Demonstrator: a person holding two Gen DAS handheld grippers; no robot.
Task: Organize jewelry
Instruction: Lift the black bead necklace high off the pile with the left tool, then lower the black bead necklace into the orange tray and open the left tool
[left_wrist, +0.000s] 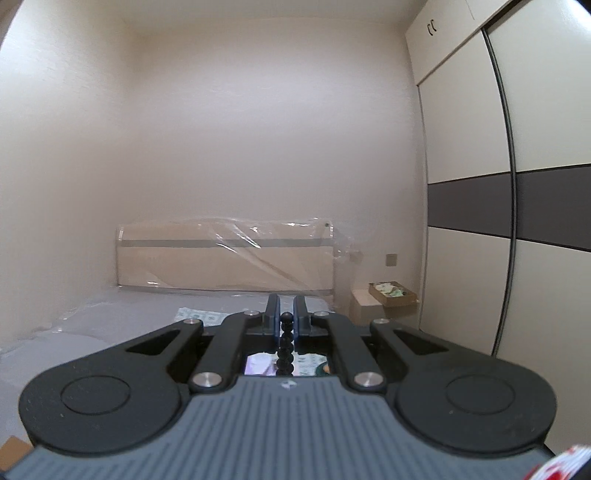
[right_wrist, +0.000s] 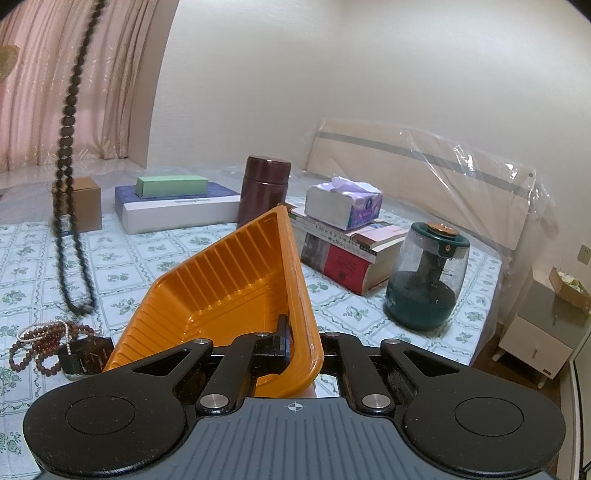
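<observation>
Right gripper (right_wrist: 293, 341): fingers are closed on the near rim of the orange plastic tray (right_wrist: 236, 284), which is held tilted, far corner raised, above the bed (right_wrist: 155, 254). Left gripper (left_wrist: 286, 314): fingers are pinched almost fully together on a black bead necklace (left_wrist: 286, 343); the strand is seen dropping from the pinch.

Step in hand, as judged: the necklace is to be lowered into the tray. The hanging loop should be centred over the tray's open well before descent, the tray levelled so beads are not spilled over the low edge, and the strand coiled down from its bottom end before release. Swing of the long strand is the likely fault.

View differences: only the pinch and the top beads are given by the left wrist view, with headboard (left_wrist: 225, 254) and wardrobe (left_wrist: 480, 184) beyond. The full hanging length (right_wrist: 68, 155), its lower end just above the bedspread, is shown only by the right wrist view, as are the reddish-brown bead strands (right_wrist: 40, 341) and dark wristwatch (right_wrist: 88, 356) lying left of the tray. Farther back: books (right_wrist: 347, 254), a tissue pack (right_wrist: 343, 203), a flask (right_wrist: 264, 192).
</observation>
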